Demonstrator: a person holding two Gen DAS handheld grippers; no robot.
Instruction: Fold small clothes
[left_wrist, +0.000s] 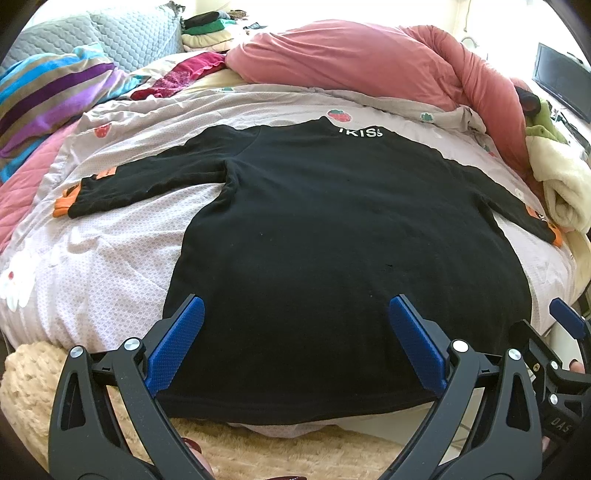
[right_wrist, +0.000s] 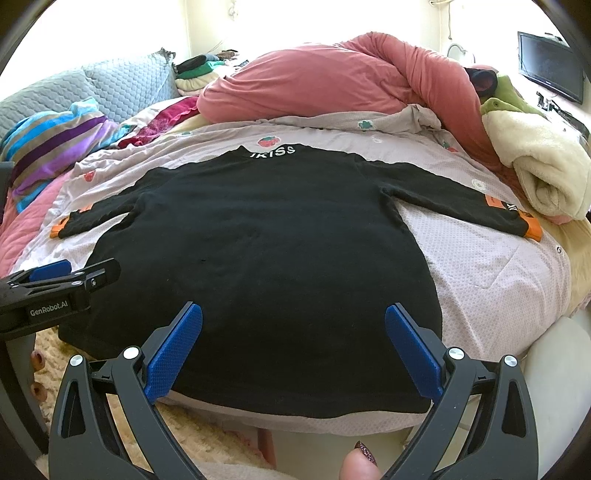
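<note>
A black long-sleeved shirt (left_wrist: 332, 229) with orange cuffs and white lettering at the collar lies flat on the bed, sleeves spread to both sides, hem toward me. It also shows in the right wrist view (right_wrist: 266, 266). My left gripper (left_wrist: 295, 310) is open and empty, hovering over the hem's left part. My right gripper (right_wrist: 293, 314) is open and empty over the hem's right part. The right gripper's edge shows in the left wrist view (left_wrist: 565, 321), and the left gripper shows in the right wrist view (right_wrist: 55, 273).
The shirt rests on a pale pink strawberry-print cover (right_wrist: 491, 266). A bunched pink duvet (left_wrist: 369, 55), a striped pillow (left_wrist: 48, 96), a cream blanket (right_wrist: 543, 166) and a stack of clothes (left_wrist: 210, 29) lie behind. A beige rug (left_wrist: 33, 398) lies below the bed edge.
</note>
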